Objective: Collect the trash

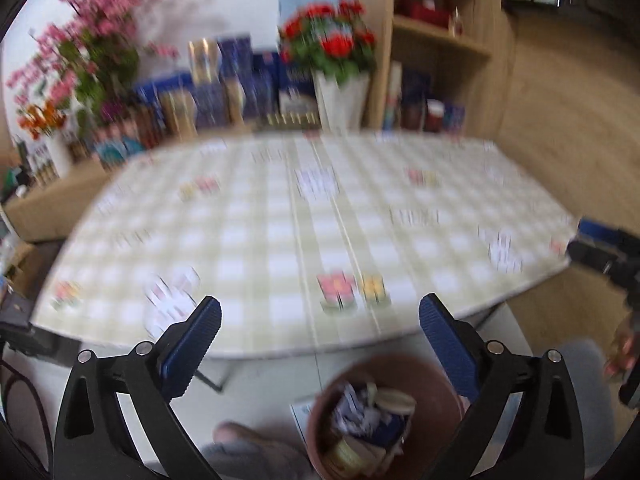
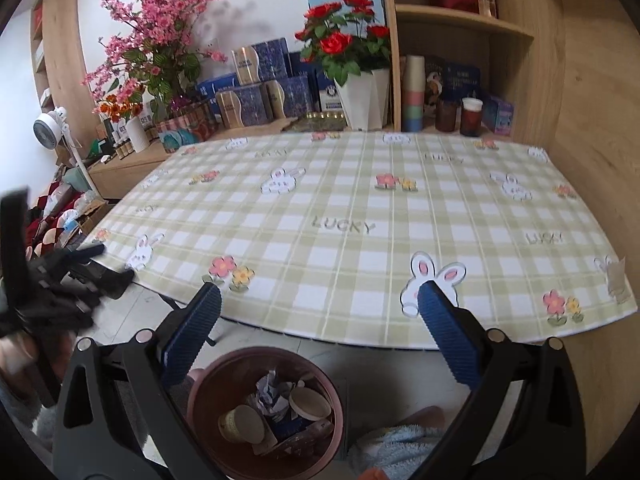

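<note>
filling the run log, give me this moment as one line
left gripper: open, empty | right gripper: open, empty | bin: on floor, holds paper cups and crumpled paper | tablecloth: no trash seen

Both wrist views overlook table (image 2: 360,216) and bin (image 2: 200,396).

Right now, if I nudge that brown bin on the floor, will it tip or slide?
The brown bin looks wide and low, so it probably slides rather than tips. Its contents, paper cups and crumpled paper, look light, so it should move easily.
</note>
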### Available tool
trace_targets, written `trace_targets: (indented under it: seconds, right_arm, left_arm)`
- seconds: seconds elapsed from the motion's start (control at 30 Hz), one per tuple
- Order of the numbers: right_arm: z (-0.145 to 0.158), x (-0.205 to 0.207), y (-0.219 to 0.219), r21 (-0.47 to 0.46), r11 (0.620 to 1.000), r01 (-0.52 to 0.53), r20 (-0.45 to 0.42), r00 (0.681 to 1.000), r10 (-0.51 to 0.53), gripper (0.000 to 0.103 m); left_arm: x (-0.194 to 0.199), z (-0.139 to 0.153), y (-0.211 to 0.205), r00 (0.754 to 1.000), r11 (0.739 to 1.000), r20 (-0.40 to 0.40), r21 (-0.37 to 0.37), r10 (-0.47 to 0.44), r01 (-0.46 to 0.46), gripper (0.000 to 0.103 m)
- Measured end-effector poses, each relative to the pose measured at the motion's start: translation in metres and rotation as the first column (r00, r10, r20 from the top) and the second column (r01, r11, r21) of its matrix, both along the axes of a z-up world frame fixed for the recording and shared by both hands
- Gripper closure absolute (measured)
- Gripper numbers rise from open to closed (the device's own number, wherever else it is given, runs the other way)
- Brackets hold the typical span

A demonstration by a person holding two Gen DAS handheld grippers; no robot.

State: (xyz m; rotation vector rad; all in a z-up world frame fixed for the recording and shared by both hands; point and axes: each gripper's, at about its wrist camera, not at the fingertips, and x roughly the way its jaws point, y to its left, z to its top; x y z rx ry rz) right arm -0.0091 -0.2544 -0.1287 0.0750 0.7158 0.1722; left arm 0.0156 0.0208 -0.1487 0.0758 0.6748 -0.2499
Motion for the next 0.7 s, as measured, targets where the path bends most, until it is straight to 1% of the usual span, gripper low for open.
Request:
trace_targets:
  seconds: [0.1, 0.2, 0.23, 0.3, 0.37, 0.4, 0.47, 0.53, 0.63, 0.7]
  right_arm:
    - [0.022, 0.0, 0.001, 0.021, 1.0, 0.012, 0.013, 1.0, -0.013, 0.006]
    - [0.041, -0.001, 0.001, 0.035, 0.999, 0.02, 0.044, 0.999, -0.021, 0.006]
    - [0.048, -0.002, 0.001, 0.032, 0.999, 0.021, 0.055, 0.998, -0.023, 0.006]
    - [0.058, -0.002, 0.002, 0.006, 1.0, 0.02, 0.06, 0.998, -0.021, 0.006]
    - [0.064, -0.002, 0.005, -0.032, 0.999, 0.016, 0.065, 0.998, -0.014, 0.006]
    - [0.068, -0.002, 0.008, -0.062, 0.998, 0.019, 0.071, 0.997, -0.015, 0.006]
    - [0.072, -0.004, 0.009, -0.088, 0.996, 0.021, 0.086, 0.996, -0.013, 0.006]
    - [0.076, -0.006, 0.009, -0.098, 0.995, 0.023, 0.097, 0.995, -0.014, 0.006]
    - [0.082, -0.006, 0.008, -0.114, 0.993, 0.032, 0.106, 0.994, -0.02, 0.006]
    - [0.085, -0.008, 0.007, -0.122, 0.992, 0.032, 0.116, 0.993, -0.018, 0.006]
  left_arm:
    - [-0.006, 0.036, 0.008, 0.998, 1.0, 0.058, -0.023, 0.013, -0.012, 0.006]
    - [-0.016, 0.074, 0.013, 0.989, 0.999, 0.14, -0.016, 0.044, -0.042, 0.006]
    - [-0.018, 0.082, 0.013, 0.987, 0.999, 0.155, -0.014, 0.049, -0.047, 0.006]
    - [-0.026, 0.1, 0.013, 0.976, 0.996, 0.203, 0.017, 0.081, -0.086, 0.006]
    - [-0.031, 0.111, 0.011, 0.971, 0.996, 0.225, 0.031, 0.08, -0.089, 0.006]
    - [-0.032, 0.115, 0.012, 0.97, 0.996, 0.228, 0.027, 0.079, -0.088, 0.006]
    - [-0.034, 0.122, 0.013, 0.97, 0.997, 0.229, 0.01, 0.076, -0.081, 0.006]
    - [-0.036, 0.125, 0.013, 0.967, 0.996, 0.239, 0.009, 0.085, -0.09, 0.006]
    - [-0.036, 0.125, 0.007, 0.962, 0.993, 0.256, 0.043, 0.099, -0.113, 0.006]
    - [-0.037, 0.125, 0.005, 0.962, 0.993, 0.257, 0.038, 0.096, -0.109, 0.006]
